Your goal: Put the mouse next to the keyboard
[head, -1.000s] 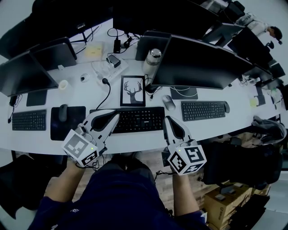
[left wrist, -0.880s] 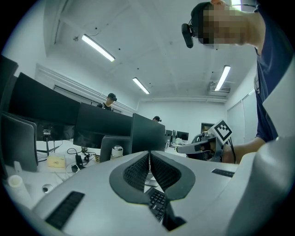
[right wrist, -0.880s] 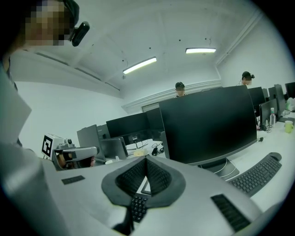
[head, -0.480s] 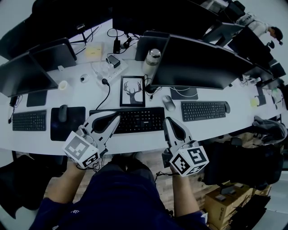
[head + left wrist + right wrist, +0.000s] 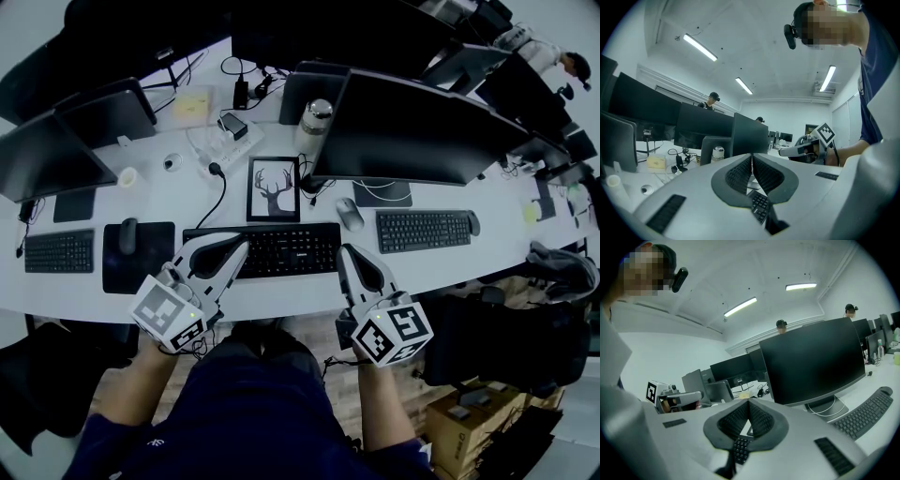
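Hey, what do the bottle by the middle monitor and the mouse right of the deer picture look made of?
The bottle looks like stainless steel: silvery grey body, bright sheen on its domed cap. The mouse seems moulded plastic: a smooth, light grey shell with a dull highlight, though metallic paint can't be ruled out.

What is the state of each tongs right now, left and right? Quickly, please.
Left tongs: closed, tips together, holding nothing.
Right tongs: closed, tips together, holding nothing.
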Tool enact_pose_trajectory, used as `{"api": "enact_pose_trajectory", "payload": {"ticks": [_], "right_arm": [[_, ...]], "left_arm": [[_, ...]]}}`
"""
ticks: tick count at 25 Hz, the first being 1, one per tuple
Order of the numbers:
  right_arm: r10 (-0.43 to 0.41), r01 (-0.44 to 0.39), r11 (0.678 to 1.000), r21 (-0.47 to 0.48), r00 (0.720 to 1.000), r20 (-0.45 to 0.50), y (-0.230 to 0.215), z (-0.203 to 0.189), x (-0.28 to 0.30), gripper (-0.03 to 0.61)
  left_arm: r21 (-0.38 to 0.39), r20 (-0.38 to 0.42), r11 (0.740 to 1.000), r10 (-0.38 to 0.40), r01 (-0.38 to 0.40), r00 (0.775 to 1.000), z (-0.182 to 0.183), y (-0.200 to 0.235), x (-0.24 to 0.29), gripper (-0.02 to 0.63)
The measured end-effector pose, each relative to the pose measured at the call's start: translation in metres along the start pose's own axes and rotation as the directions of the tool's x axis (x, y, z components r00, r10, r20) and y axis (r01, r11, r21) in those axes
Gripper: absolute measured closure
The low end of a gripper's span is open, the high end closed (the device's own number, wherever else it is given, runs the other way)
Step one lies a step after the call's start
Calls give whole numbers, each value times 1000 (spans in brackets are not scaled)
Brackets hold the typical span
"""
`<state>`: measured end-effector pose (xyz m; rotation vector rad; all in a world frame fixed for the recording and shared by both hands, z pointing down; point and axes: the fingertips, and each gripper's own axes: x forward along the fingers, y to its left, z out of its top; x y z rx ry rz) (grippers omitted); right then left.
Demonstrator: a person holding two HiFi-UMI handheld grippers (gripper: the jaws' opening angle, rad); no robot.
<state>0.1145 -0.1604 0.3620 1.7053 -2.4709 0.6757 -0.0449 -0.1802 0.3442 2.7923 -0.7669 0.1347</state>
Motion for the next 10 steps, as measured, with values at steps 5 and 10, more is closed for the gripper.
{"api": "enact_pose_trajectory", "payload": {"ticks": [5, 10], "right_arm": [[7, -7, 1000, 0, 1000, -8, -4, -1, 3, 577], [15, -15, 1000, -3, 1000, -14, -12, 0, 7, 577]], "left_arm": [[-2, -5, 1000, 2, -2, 1000, -2, 0, 5, 575], [-1, -10, 1000, 6, -6, 1000, -2, 0, 14, 575]]}}
